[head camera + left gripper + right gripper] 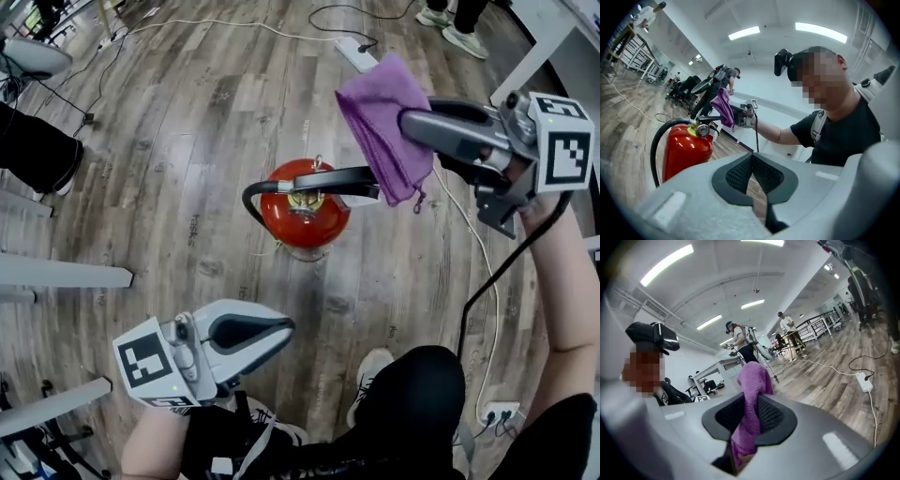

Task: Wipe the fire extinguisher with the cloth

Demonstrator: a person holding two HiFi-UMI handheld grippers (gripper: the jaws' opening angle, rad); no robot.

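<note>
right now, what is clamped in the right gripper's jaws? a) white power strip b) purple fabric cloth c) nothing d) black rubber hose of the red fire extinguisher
b: the right gripper view shows the purple fabric cloth pinched between the pads of the right gripper, its top bunched up past them.

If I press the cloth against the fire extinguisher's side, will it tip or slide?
Likely heavy enough to resist light wiping: the fire extinguisher stands upright, unheld, on the wood floor. A hard push near its valve could tip or slide it.
</note>
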